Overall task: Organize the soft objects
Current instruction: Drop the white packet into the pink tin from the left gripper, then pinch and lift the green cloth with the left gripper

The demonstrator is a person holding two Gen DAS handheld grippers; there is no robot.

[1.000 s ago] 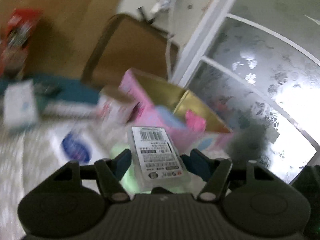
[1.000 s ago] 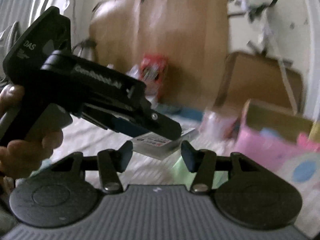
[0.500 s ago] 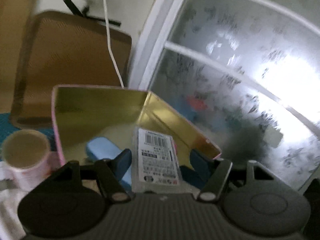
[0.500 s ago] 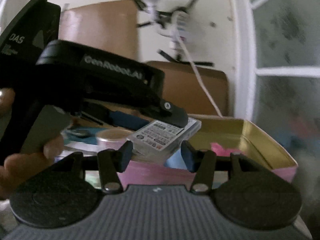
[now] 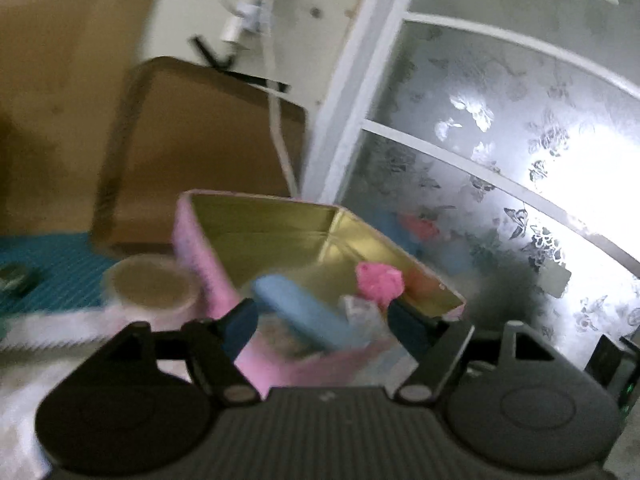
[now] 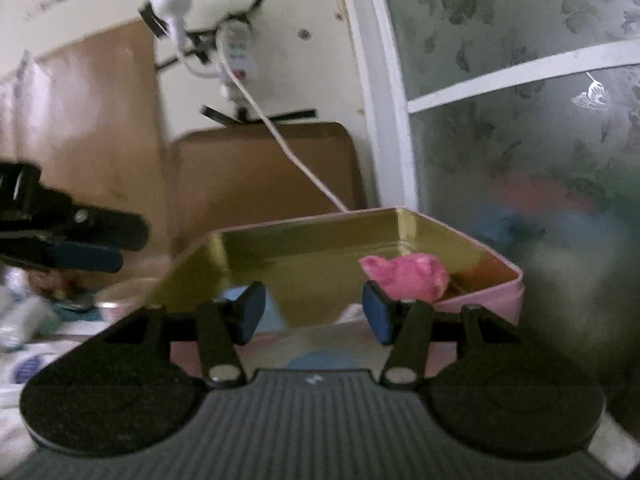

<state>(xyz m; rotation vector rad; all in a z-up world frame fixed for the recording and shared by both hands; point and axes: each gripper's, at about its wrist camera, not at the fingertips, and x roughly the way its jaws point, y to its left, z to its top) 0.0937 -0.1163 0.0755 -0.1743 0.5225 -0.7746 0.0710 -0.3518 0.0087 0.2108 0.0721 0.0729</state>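
A pink tin box (image 5: pixel 200 256) with a gold inside stands open in front of both grippers; it also shows in the right wrist view (image 6: pixel 480 300). Inside lie a blue soft roll (image 5: pixel 296 308), a pink crumpled soft thing (image 5: pixel 380 280) and a clear wrapped pack (image 5: pixel 360 312). My left gripper (image 5: pixel 320 320) is open and empty just above the box's near edge. My right gripper (image 6: pixel 312 312) is open and empty in front of the box. The pink soft thing (image 6: pixel 408 276) shows in the right wrist view too, and the left gripper's fingers (image 6: pixel 88 256) at the left.
A round pink tape roll (image 5: pixel 148 288) stands left of the box on a white cloth. A brown board (image 5: pixel 200 152) leans on the wall behind. A frosted glass door (image 5: pixel 500 160) is at the right. A white cable (image 6: pixel 288 148) hangs from a wall socket.
The labelled pack that my left gripper held has left its jaws and lies in the tin box. The left gripper has opened and drawn back to the left. The right gripper stays open.
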